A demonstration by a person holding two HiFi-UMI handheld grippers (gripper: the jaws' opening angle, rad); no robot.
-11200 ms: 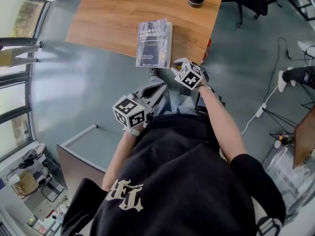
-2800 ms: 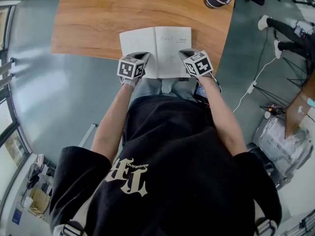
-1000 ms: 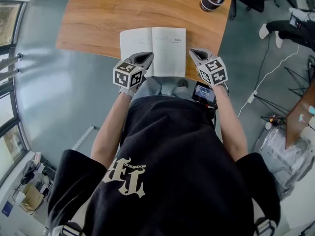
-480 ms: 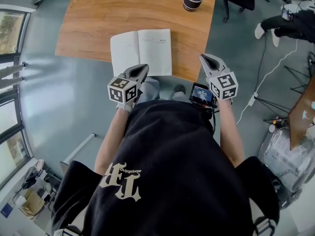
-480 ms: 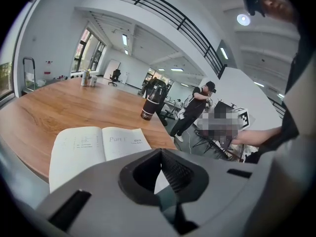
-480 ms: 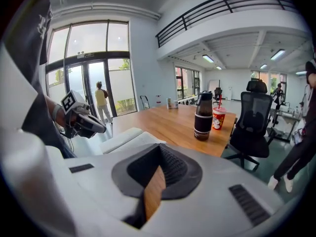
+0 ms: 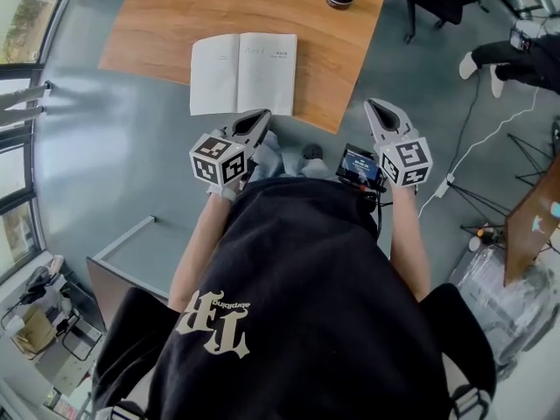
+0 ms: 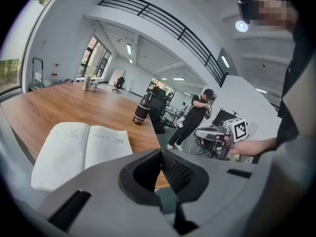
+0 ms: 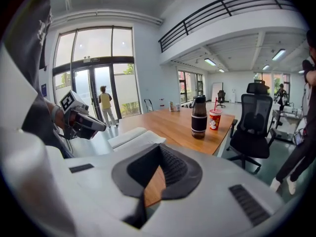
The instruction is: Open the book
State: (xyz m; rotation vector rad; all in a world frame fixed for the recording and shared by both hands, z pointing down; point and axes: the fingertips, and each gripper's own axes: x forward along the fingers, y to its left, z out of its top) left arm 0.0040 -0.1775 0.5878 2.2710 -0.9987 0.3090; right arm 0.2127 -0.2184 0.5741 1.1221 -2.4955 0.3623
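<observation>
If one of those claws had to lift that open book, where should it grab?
Probably the near left corner of the book, coming from the person's side. It lies flat and open, but that corner seems to jut past the edge of the table, so one jaw could slip under and one over. The left gripper is nearest.

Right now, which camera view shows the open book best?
The head view: the open book lies whole, both pages seen from above. The left gripper view shows it slanted, near edge hidden; the right gripper view, only an edge-on part.
</observation>
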